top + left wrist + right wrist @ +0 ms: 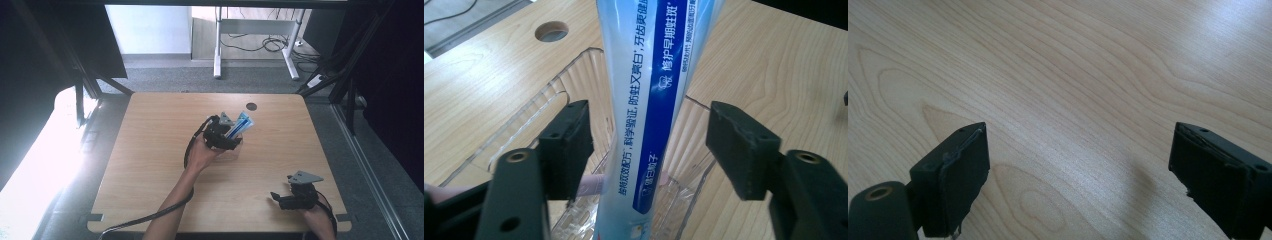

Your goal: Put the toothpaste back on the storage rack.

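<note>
Left gripper view, toothpaste tube (654,100) between parted left claw (649,145)

Blue-and-white toothpaste tube (651,100), Chinese print on blue band, partly legible "修护早期蛀斑", "防蛀又亮白"

Wood table (150,150) on grey carpet (165,75), white desk frame (218,55) behind, bright glare at left.

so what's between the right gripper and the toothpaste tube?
Bare wooden table, per the high view: right gripper sits near the front edge, toothpaste tube mid-table.
</note>
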